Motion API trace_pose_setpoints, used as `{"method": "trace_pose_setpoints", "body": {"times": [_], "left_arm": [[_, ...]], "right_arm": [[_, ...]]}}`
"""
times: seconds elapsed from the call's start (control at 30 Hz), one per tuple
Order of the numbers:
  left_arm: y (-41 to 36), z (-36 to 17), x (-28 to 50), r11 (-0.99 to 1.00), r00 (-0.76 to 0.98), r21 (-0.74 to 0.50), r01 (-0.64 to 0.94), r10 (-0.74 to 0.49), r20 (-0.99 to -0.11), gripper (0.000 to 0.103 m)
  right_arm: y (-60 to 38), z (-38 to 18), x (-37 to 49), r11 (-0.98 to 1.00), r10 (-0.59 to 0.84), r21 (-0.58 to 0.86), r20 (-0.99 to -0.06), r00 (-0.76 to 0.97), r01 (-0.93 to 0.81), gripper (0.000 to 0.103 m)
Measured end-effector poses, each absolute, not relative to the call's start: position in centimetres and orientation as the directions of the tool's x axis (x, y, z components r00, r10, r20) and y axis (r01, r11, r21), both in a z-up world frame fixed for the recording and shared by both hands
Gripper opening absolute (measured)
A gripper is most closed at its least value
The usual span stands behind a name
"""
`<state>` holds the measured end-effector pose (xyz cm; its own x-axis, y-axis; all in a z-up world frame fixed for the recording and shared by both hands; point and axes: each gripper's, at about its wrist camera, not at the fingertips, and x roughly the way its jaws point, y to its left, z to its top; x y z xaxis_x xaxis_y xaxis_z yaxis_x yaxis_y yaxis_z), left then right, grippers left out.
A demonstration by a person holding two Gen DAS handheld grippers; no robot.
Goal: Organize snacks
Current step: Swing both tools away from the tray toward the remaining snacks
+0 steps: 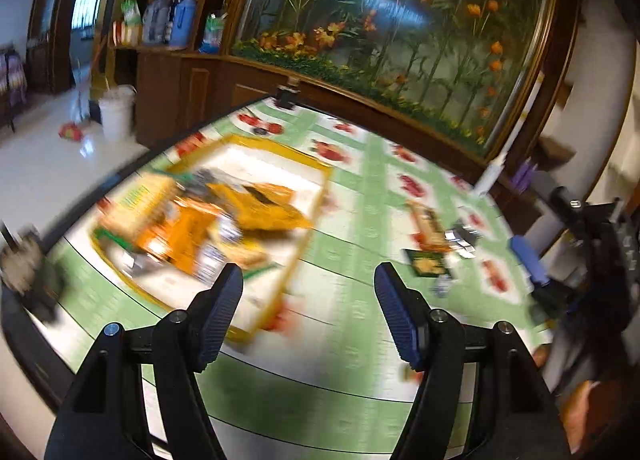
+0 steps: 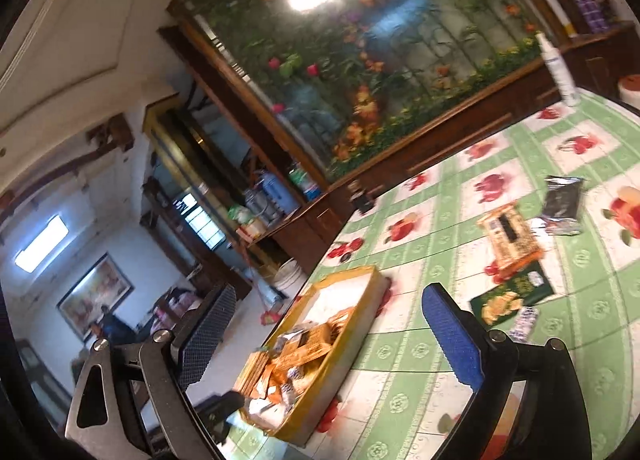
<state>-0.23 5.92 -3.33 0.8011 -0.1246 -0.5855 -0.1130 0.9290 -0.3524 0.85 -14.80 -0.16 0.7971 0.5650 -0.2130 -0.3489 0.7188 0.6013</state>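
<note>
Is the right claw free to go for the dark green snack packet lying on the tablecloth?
Probably yes. The right claw is open and empty, and the dark green packet lies flat on the tablecloth, outside the yellow tray, with nothing on top of it.

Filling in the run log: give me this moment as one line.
left gripper: open, empty | right gripper: open, empty | yellow tray: holds snack packets | loose packets: on tablecloth, outside tray

One yellow tray (image 2: 362,324) of snacks; three loose packets (image 2: 513,236) on the table.
</note>
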Motion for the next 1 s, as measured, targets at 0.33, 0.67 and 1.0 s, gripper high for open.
{"method": "trace_pose_setpoints", "body": {"times": [0.33,0.67,1.0], "left_arm": [[-0.5,-4.9,-0.3,0.842,0.724,-0.540,0.002,-0.374,-0.580,0.068],[-1.9,-3.4,-1.3,0.864,0.782,-0.503,0.005,-0.317,-0.537,0.068],[-4.0,-3.8,-1.7,0.826,0.721,-0.562,0.042,-0.415,-0.555,0.068]], "right_arm": [[-19.2,0.9,-3.9,0.754,0.326,0.613,-0.038,0.945,-0.236,0.100],[-23.5,1.2,-6.2,0.699,0.180,0.692,0.075,0.981,-0.181,0.102],[-26.0,0.8,-6.8,0.614,0.103,0.776,0.106,0.989,-0.147,0.102]]}}
